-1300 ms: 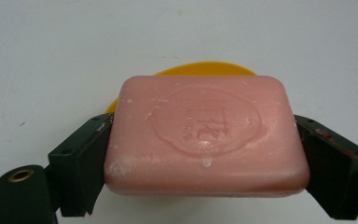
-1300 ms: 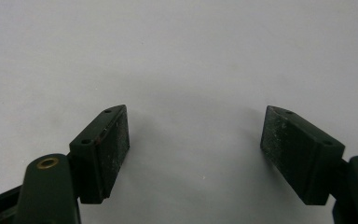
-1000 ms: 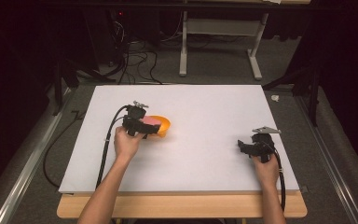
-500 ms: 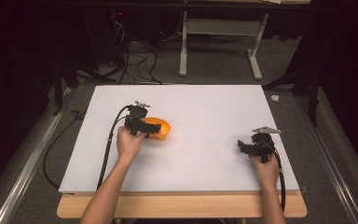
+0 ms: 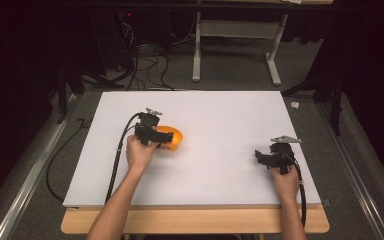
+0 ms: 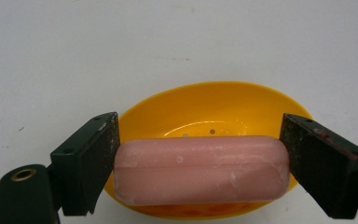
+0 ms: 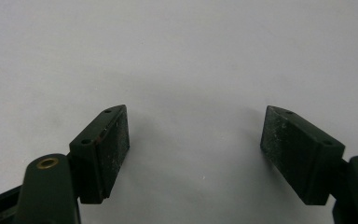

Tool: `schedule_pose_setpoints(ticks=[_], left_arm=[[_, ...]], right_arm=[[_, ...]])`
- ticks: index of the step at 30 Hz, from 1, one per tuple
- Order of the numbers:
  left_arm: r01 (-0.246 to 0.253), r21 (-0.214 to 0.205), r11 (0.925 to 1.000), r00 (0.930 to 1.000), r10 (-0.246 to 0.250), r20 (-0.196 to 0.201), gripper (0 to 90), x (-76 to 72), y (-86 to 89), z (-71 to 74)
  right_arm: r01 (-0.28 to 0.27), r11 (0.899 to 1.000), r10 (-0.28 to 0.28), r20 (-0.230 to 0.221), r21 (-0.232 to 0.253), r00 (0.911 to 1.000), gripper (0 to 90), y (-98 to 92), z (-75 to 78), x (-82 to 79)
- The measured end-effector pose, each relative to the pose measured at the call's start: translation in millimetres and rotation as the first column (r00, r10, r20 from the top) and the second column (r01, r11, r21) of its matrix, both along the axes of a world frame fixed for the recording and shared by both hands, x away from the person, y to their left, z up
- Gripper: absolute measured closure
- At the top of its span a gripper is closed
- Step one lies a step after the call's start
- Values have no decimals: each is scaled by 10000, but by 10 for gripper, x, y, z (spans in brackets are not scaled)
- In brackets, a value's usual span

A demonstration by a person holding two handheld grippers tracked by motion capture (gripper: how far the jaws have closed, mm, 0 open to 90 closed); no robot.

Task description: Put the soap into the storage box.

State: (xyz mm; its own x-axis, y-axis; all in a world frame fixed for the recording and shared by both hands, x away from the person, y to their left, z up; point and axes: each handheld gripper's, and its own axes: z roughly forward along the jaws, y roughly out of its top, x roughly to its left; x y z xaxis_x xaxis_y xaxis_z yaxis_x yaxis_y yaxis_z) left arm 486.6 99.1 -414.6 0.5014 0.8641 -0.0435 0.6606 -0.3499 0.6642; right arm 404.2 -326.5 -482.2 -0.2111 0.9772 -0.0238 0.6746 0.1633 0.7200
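A pink soap bar [image 6: 200,170] lies lengthwise between the jaws of my left gripper [image 6: 201,123], and both pads press on its ends. Right under it sits an orange oval soap dish [image 6: 214,105] with small holes in its bottom. In the high view, the left gripper [image 5: 160,136] is over the dish [image 5: 177,135], left of the table's middle. My right gripper [image 5: 260,157] rests near the right side of the white board. Its jaws [image 7: 196,116] stand wide open with bare white surface between them.
The white board [image 5: 220,120] covers the wooden table [image 5: 195,222]. Black cables [image 5: 117,160] trail from the left gripper toward the front edge. Behind the table, a desk frame [image 5: 235,55] and loose cords stand on the dark floor.
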Motion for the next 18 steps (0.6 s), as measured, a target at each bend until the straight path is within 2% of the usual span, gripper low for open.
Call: schedule_pose_setpoints(ticks=[18], left_arm=[[150,114,9998,9998,-152,117,142,-11,-4,-3]], right_arm=[[-1,10000,1,-3,5,10000,242,0,0,0]])
